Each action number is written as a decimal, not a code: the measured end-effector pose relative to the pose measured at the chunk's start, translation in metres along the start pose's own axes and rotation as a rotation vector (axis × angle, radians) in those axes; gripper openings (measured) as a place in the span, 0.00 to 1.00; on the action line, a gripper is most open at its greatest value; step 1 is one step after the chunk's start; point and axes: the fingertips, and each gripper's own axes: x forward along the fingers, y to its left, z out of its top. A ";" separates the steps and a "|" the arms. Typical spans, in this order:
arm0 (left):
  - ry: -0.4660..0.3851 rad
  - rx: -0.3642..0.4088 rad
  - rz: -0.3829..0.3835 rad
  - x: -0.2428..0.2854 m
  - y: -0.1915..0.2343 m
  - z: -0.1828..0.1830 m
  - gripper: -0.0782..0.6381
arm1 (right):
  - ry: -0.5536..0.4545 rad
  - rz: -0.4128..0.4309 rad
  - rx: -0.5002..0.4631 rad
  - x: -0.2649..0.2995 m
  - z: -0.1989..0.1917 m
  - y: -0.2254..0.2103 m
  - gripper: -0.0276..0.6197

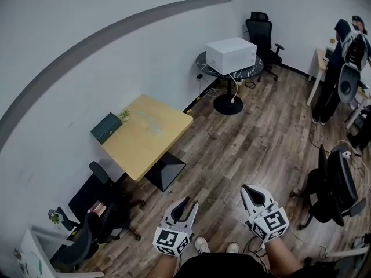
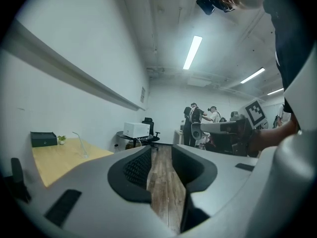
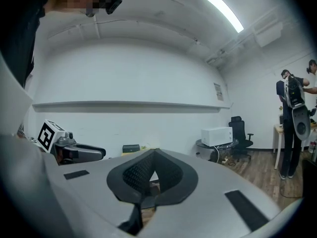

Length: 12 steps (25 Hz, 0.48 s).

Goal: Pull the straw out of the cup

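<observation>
A clear cup (image 1: 149, 122) with a thin straw (image 2: 79, 142) stands on the light wooden table (image 1: 139, 146) by the wall. It is faint in the head view and far off in the left gripper view. Both grippers hang low over the wooden floor, well short of the table. My left gripper (image 1: 189, 205) (image 2: 161, 152) is open, and only floor shows between its jaws. My right gripper (image 1: 250, 190) (image 3: 153, 155) is shut with its tips meeting on nothing. Each gripper shows in the other's view: the left gripper (image 3: 69, 151) and the right gripper (image 2: 237, 130).
A dark green box (image 1: 105, 127) and a small plant (image 1: 124, 116) sit at the table's wall end. A white box (image 1: 231, 55) rests on a round dark table. Black office chairs (image 1: 333, 187) stand right and lower left. A person (image 1: 339, 51) stands at the far right.
</observation>
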 end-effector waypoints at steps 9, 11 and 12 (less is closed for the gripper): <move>0.004 0.007 0.013 -0.013 0.055 -0.001 0.41 | 0.037 0.080 -0.037 0.050 -0.001 0.055 0.07; 0.016 0.012 0.012 -0.017 0.063 -0.004 0.43 | 0.046 0.093 -0.045 0.056 -0.001 0.066 0.07; 0.020 0.013 0.014 -0.020 0.067 -0.005 0.43 | 0.047 0.099 -0.051 0.059 0.000 0.071 0.07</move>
